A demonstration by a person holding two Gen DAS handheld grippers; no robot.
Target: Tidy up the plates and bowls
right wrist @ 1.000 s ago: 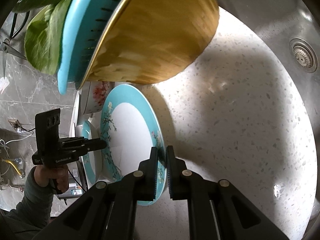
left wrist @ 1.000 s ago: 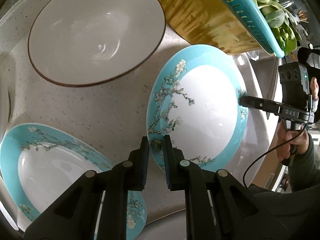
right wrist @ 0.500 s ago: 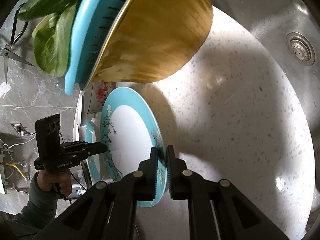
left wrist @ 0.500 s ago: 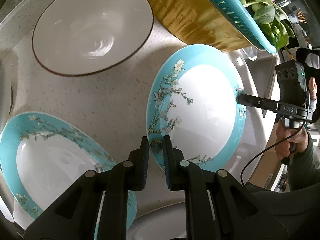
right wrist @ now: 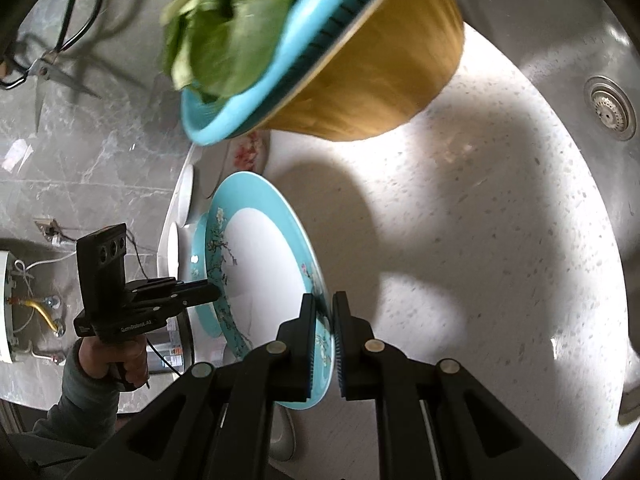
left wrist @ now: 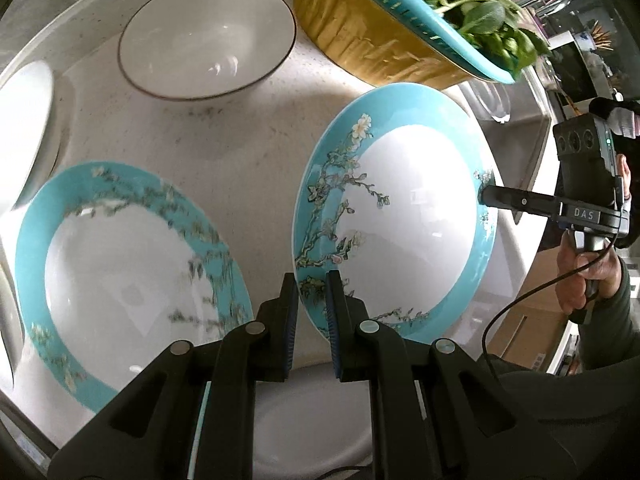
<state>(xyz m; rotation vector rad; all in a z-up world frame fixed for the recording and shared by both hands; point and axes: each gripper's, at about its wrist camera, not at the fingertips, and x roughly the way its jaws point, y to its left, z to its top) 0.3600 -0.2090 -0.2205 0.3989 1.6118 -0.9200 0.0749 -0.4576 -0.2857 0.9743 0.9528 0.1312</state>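
Observation:
A turquoise-rimmed plate with a blossom-branch pattern hangs tilted above the speckled counter, gripped at opposite edges. My left gripper is shut on its near rim. My right gripper is shut on the far rim, and its tip shows at the plate's right edge in the left wrist view. A matching turquoise plate lies flat to the lower left. A white bowl with a dark rim stands behind it. In the right wrist view the held plate appears edge-on, with the left gripper at its far side.
A gold basin holding a turquoise colander of greens stands close behind the held plate. A plain white plate lies under my left gripper. The steel sink with its drain is to the right. Scissors lie on the grey marble.
Both grippers have risen with the turquoise plate held between them. The bowl and the other plate on the counter now look smaller and farther below.

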